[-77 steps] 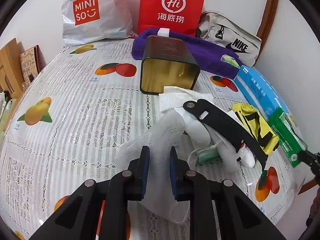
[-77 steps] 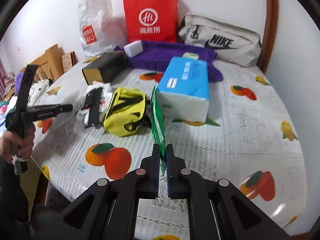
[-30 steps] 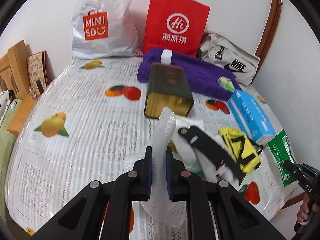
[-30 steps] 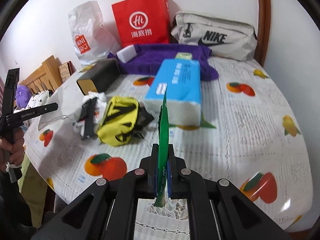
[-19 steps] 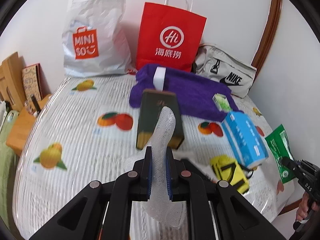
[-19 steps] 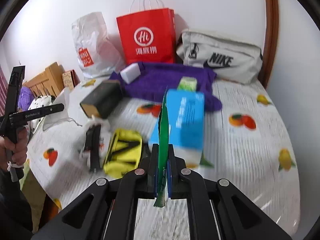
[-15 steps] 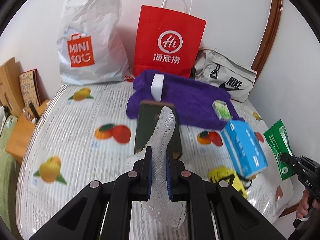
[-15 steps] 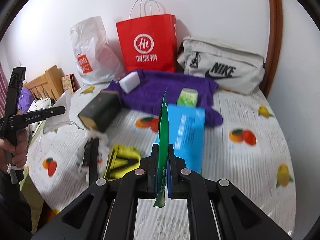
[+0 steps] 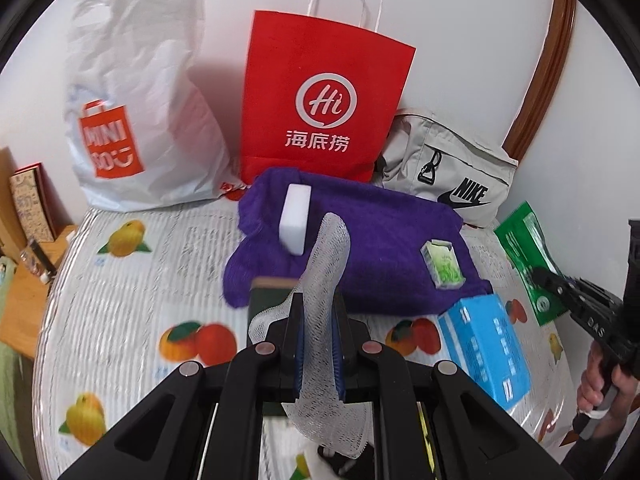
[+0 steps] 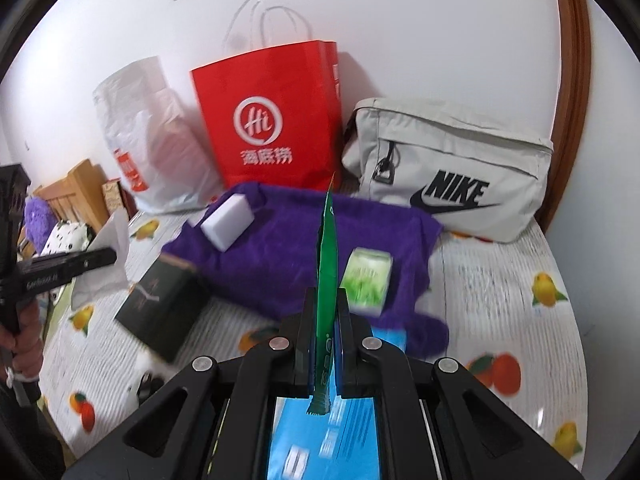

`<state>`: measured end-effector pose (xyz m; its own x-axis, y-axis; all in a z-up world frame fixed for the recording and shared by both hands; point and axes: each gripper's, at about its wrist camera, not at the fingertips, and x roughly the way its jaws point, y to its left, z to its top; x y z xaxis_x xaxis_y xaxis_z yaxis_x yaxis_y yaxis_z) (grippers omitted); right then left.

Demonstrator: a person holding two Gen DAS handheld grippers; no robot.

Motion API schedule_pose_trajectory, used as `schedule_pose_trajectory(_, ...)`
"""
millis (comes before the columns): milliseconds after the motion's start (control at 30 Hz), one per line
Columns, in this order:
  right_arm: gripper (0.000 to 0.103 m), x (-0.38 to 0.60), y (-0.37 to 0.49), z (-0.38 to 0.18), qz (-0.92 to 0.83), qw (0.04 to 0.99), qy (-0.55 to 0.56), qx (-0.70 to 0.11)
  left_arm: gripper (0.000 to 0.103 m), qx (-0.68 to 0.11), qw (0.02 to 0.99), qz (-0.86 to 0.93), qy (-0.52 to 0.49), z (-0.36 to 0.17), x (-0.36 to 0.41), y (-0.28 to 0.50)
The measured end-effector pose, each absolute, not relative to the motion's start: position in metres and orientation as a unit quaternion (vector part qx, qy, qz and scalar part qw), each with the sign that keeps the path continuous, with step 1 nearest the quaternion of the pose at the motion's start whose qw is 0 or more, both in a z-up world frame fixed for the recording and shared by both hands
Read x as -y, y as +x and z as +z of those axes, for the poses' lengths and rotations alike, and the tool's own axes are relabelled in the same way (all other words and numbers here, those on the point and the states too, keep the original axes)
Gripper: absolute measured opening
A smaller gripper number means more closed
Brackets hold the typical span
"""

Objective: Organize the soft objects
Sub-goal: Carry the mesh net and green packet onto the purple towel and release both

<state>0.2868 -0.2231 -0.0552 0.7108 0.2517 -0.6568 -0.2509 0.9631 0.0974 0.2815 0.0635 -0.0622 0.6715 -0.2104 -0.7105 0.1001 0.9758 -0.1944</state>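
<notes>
Overhead, left gripper (image 9: 316, 344) fingers clamp white foam netting (image 9: 324, 280); right gripper (image 10: 324, 344) fingers pinch a green packet (image 10: 327, 264) above the purple towel (image 10: 280, 248), red bag (image 10: 272, 120) upright behind

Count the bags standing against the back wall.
3: the white Miniso plastic bag at left, the red paper bag in the middle, the grey Nike bag at right. Others may be hidden behind them.
</notes>
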Motion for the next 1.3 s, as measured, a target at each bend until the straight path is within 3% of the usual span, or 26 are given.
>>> schedule_pose_trajectory(633, 0.007, 0.232, 0.423, -0.097, 0.132, 0.901, 0.029, -0.413, 0.011, -0.422, 0.899, -0.105, -0.051, -0.08, -0.033, 0.388)
schedule_pose_trajectory(1300, 0.01, 0.222, 0.461, -0.143, 0.13, 0.861, 0.013, -0.491, 0.012, -0.497, 0.86, -0.104, -0.039, -0.139, -0.01, 0.448)
